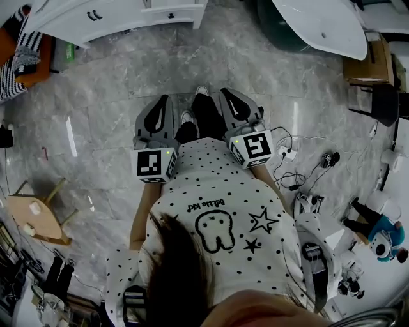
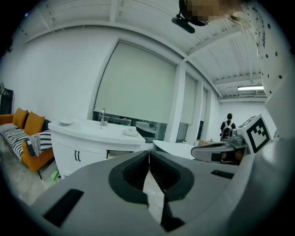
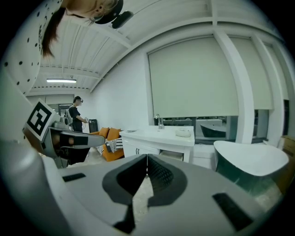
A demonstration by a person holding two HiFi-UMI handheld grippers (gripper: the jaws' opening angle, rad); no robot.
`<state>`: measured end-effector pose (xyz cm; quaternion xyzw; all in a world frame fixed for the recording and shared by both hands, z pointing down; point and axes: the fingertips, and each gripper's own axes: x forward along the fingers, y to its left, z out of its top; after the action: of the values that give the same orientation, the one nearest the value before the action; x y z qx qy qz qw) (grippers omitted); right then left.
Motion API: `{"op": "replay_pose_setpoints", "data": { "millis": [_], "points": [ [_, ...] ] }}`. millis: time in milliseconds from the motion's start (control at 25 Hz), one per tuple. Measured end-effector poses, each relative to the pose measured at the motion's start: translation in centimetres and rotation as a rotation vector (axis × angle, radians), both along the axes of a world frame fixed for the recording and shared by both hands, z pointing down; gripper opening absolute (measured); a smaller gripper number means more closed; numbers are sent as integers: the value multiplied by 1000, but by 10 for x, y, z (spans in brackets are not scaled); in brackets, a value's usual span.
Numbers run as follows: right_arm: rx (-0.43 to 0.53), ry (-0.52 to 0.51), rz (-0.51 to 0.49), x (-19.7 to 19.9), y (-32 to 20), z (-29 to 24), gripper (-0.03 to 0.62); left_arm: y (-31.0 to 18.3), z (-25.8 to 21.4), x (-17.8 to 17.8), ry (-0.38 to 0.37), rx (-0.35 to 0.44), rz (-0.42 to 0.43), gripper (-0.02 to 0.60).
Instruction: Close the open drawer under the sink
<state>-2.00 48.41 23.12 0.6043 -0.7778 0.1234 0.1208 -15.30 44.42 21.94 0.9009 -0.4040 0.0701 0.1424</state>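
The white sink vanity (image 1: pixel 102 19) stands across the marble floor, at the top left of the head view. Its drawer (image 1: pixel 171 14) sticks out from the cabinet front, and also shows under the countertop as an open drawer (image 2: pixel 120 154) (image 3: pixel 174 156). My left gripper (image 1: pixel 161 102) and right gripper (image 1: pixel 229 96) are held side by side in front of the person's body, pointing toward the vanity and well short of it. The left gripper (image 2: pixel 148 156) is shut with nothing between its pads. The right gripper (image 3: pixel 147 160) is likewise shut and empty.
A white bathtub (image 1: pixel 323 25) sits to the right of the vanity, an orange sofa (image 1: pixel 25 54) to its left. A wooden stool (image 1: pixel 38 220) stands at the left; cables (image 1: pixel 291 169) and toys lie at the right. Another person (image 3: pixel 76 114) stands in the distance.
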Motion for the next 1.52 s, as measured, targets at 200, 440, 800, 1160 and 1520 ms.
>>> {"op": "replay_pose_setpoints", "data": {
  "millis": [200, 440, 800, 1160, 1520],
  "points": [
    [5, 9, -50, 17, -33, -2, 15, -26, 0, 18, 22, 4, -40, 12],
    [17, 11, -67, 47, -70, -6, 15, -60, -2, 47, 31, 8, -59, 12],
    [35, 29, -105, 88, -115, -5, 15, -102, -3, 89, 38, 28, -90, 12],
    [40, 13, -111, 125, -141, -2, 15, -119, 0, 126, 40, 15, -87, 12],
    [41, 1, -109, 136, -170, -2, 15, -148, -3, 136, 27, 14, -94, 12]
  ]
}}
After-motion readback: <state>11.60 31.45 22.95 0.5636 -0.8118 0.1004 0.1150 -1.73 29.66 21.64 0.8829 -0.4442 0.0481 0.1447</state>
